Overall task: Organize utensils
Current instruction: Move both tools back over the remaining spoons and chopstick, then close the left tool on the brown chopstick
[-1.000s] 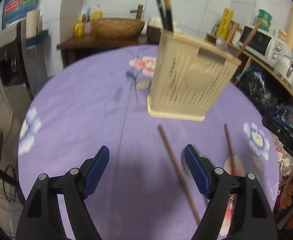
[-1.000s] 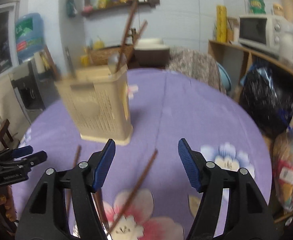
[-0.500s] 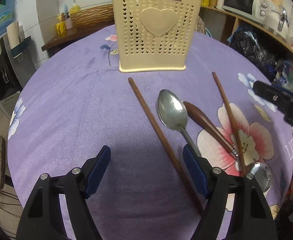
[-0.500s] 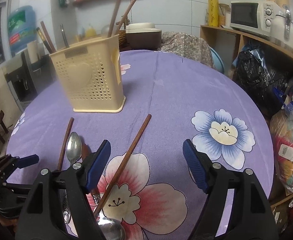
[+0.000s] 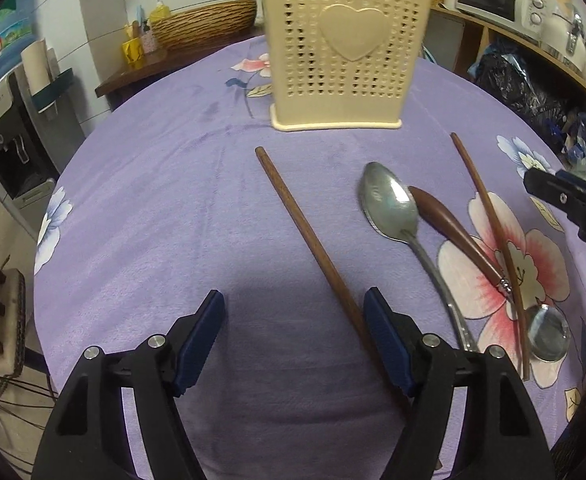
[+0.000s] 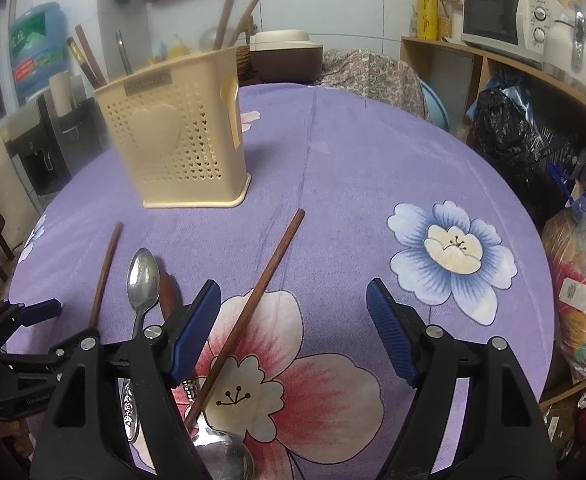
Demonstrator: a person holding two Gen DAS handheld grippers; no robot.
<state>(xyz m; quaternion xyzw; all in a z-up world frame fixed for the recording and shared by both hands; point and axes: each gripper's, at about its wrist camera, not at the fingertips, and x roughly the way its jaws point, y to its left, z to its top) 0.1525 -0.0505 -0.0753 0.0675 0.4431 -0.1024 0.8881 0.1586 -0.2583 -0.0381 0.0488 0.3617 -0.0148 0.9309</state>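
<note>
The left gripper (image 5: 295,336) hangs low over the purple cloth with its jaws spread and nothing between the blue pads; the near end of a brown chopstick (image 5: 305,236) runs just inside its right-hand pad, close to it, though I cannot tell whether they touch. The right gripper (image 6: 293,328) is likewise released, jaws wide, and a second chopstick (image 6: 257,296) lies slanting on the cloth beneath the gap, nearer the left pad, not gripped.

Between the two chopsticks lie a steel spoon (image 5: 391,204), bowl towards the holder, and just beside it a ladle with a dark brown handle (image 5: 449,228) whose shiny bowl (image 5: 547,334) rests at the near edge. The second chopstick crosses over the ladle's neck. All of these sit loose on the worktop (image 5: 165,208), on and around a pink printed flower (image 6: 293,384).

Beyond them stands the cream utensil holder (image 5: 347,48), upright, with a heart on its perforated face. More chopsticks and handles (image 6: 229,8) already stick up out of it. A microwave (image 6: 501,16) sits on a shelf off to the right.
</note>
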